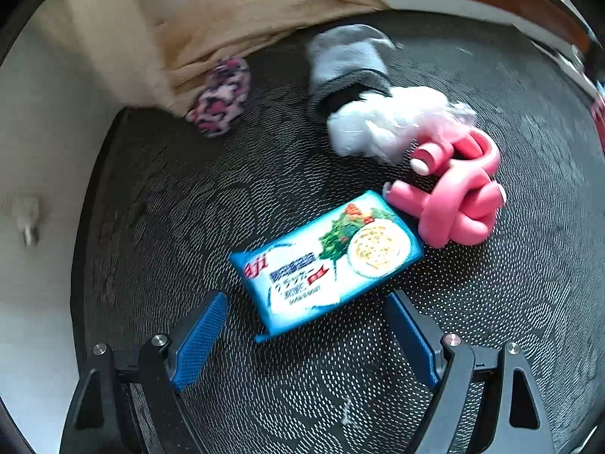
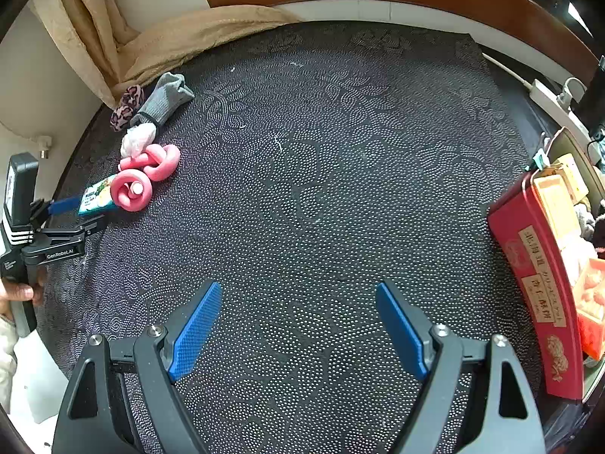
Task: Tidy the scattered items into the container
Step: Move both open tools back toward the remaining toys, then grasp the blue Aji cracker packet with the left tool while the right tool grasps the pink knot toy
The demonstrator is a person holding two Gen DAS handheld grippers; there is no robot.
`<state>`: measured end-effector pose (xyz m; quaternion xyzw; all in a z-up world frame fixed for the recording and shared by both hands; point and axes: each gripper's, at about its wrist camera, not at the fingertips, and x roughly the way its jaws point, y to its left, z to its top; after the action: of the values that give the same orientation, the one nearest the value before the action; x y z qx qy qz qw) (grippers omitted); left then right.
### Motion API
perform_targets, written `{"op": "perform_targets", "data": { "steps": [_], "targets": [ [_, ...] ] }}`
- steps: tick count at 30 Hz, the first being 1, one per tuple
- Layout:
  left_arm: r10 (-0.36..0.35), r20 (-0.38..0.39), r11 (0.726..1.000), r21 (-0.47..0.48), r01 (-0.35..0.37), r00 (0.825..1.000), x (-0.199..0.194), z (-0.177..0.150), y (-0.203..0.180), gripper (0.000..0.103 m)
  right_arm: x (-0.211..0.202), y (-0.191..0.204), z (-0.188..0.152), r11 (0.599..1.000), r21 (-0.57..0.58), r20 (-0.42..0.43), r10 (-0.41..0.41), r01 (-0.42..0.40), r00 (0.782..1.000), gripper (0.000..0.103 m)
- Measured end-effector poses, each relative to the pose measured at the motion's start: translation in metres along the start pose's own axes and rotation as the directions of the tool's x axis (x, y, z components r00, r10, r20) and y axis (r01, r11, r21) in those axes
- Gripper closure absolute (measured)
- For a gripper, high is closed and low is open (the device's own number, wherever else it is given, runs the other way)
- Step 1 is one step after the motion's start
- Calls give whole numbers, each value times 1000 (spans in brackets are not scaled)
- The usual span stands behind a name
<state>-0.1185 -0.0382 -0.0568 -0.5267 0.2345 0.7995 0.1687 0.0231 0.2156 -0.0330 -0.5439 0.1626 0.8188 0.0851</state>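
**Both tongs gaping wide, items bunched at far-left of worktop**

Left tongs (image 1: 306, 336) hanging spread wide, gripping nothing, blue pads either side of near end of blue snack packet (image 1: 327, 259), not touching it. Packet lying flat on dark dotted worktop (image 1: 159, 227), tilted diagonally. Touching or just beside its far-right corner: pink knotted foam toy (image 1: 453, 196). Crumpled white plastic bag (image 1: 382, 125) sitting just behind toy, butting against open end of grey sock (image 1: 348, 64). Pink/black patterned scrunchie (image 1: 223, 94) lying left of sock, partly under hem of beige curtain (image 1: 242, 26). Left view blurry, packet text not readable.

Right tongs (image 2: 298, 325) also standing wide apart, holding nothing, hovering over bare middle of worktop, well apart from item cluster. From right view, same cluster sitting far-left: sock, scrunchie, bag, toy, packet in a rough line. Left tongs' body showing at left edge w/ a hand (image 2: 17, 295) wrapping its grip, one blue pad beside packet.

Red container (image 2: 537, 283) sitting at right edge of worktop, well apart from cluster, w/ orange boxes and misc stuff inside; contents hard to make out. White power strip (image 2: 548, 98) lying beyond it near wall.
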Motion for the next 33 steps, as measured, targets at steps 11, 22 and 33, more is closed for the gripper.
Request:
{"op": "perform_targets", "data": {
  "steps": [11,22,33],
  "targets": [
    [-119,-7,993,-4,119,993,10,9,22,6,12,10,4,1000,5,-17,-7,7,1000,17],
    [-204,27,979,-20,204,979,12,5,37,7,18,30,8,998,-59,-38,15,-18,999,17],
    [-259,3,957,140,256,966,-7,-8,8,13,20,39,11,995,-89,-40,31,-34,999,17]
  ]
}}
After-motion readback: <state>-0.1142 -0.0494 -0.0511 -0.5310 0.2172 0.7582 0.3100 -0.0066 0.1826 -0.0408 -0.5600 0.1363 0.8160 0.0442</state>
